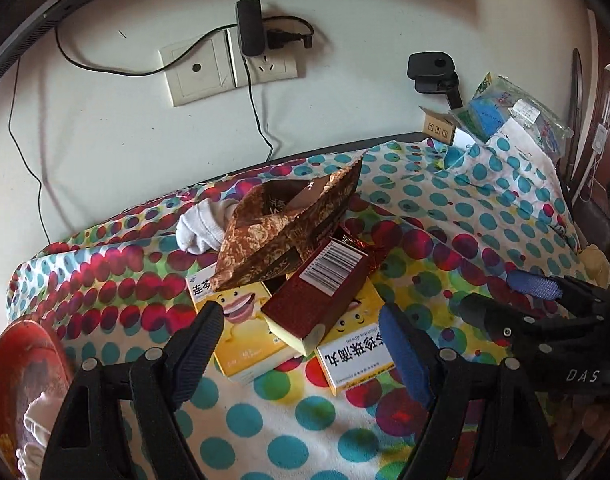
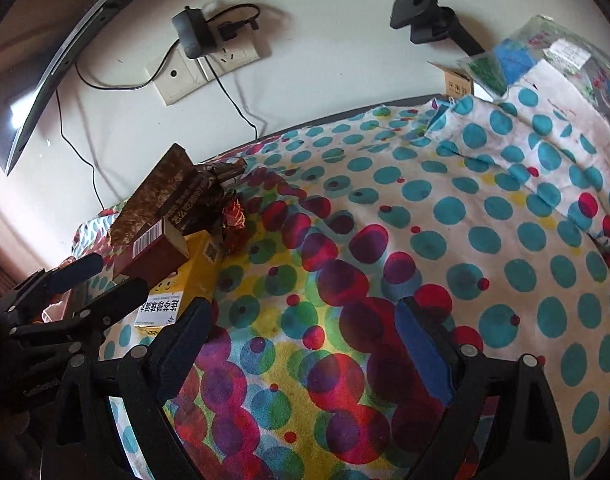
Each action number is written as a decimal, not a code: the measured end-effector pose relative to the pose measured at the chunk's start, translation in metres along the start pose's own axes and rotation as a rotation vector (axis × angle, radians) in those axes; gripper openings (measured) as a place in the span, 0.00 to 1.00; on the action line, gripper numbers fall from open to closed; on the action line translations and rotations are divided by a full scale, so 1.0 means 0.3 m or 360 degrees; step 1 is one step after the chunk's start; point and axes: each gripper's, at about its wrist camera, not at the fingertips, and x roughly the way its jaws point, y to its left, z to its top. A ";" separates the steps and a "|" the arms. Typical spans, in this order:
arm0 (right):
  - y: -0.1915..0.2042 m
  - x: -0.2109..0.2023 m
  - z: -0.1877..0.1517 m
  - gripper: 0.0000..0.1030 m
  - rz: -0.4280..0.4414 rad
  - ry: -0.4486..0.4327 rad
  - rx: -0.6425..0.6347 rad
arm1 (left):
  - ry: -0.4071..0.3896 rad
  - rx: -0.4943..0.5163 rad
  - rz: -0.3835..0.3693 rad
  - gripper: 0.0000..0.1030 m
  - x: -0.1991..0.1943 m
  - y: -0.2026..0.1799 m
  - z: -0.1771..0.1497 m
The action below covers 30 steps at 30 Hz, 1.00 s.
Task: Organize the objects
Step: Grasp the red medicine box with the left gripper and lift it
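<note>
Our left gripper (image 1: 301, 328) stands wide, nothing pinched; just beyond and between its fingertips lies the dark red rectangular cardboard box with a barcode label (image 1: 319, 290), tilted across two yellow cardboard medicine cartons (image 1: 245, 336). Behind it leans a brown-and-gold patterned foil pouch (image 1: 289, 224), a white knitted sock (image 1: 203, 226) beside that. Our right gripper (image 2: 305, 328) is also spread, only the dotted cloth (image 2: 445, 220) under it, the pile well off past its left finger. We judge the box light, stiff, slightly slick: take it across the long sides. The cartons' far ends are covered; the pouch's contents are unseen.
</note>
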 end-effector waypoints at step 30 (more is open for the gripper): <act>0.082 0.033 -0.024 0.90 -0.0058 0.0040 -0.0223 | -0.0061 -0.0301 0.0261 0.28 -0.294 0.018 -0.233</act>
